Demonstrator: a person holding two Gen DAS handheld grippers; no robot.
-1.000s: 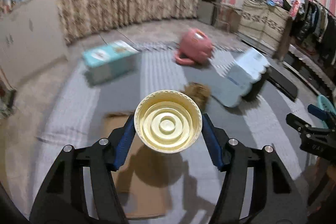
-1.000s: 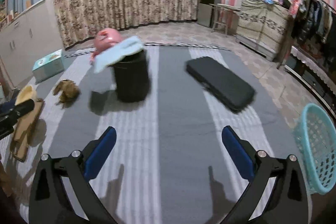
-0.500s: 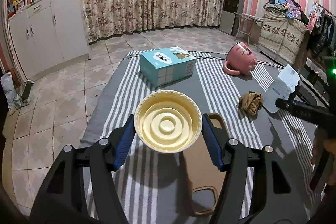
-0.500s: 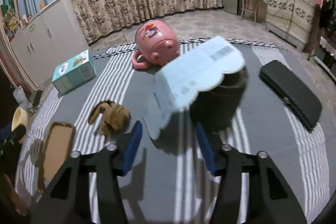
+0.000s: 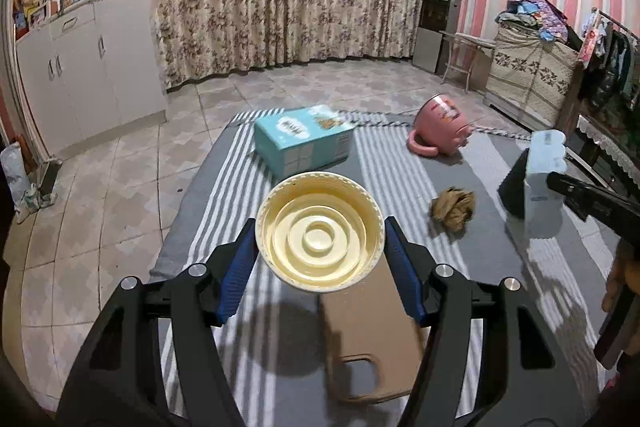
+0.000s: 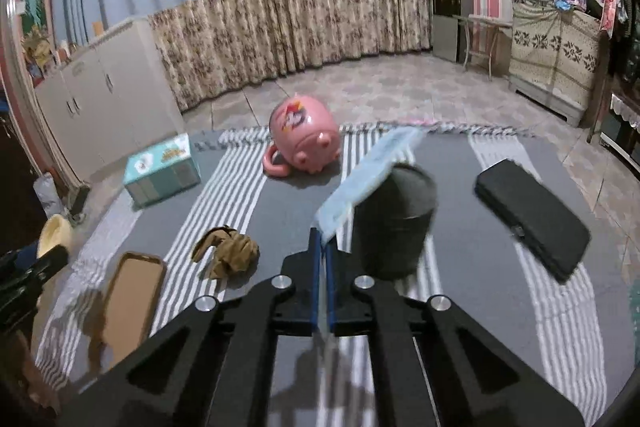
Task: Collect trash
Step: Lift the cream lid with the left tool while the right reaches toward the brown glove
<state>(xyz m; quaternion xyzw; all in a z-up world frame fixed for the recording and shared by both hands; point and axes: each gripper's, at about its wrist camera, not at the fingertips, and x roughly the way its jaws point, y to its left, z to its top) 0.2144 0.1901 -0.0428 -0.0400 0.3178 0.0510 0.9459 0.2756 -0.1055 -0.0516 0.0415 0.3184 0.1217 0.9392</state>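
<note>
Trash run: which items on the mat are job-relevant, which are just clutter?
Job: cream tub in left claw; pale blue paper in right claw; crumpled brown wad; black bin.
Clutter: teal box, pink mug, black case.

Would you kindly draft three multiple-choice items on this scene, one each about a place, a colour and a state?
1. Where does the crumpled brown paper lie?
A. on the striped mat
B. inside the black bin
C. on the teal box

2. What colour is the tipped-over mug?
A. green
B. pink
C. white

3. How does the right gripper stand?
A. wide open and empty
B. shut on the pale blue paper
C. shut on the black case

Answers:
1. A: the wad rests on the striped mat, between the cardboard piece and the black bin.
2. B: its body and handle are pink.
3. B: the pads meet on the lower edge of the pale blue paper, beside the bin.

The left gripper holds a cream bowl.
</note>
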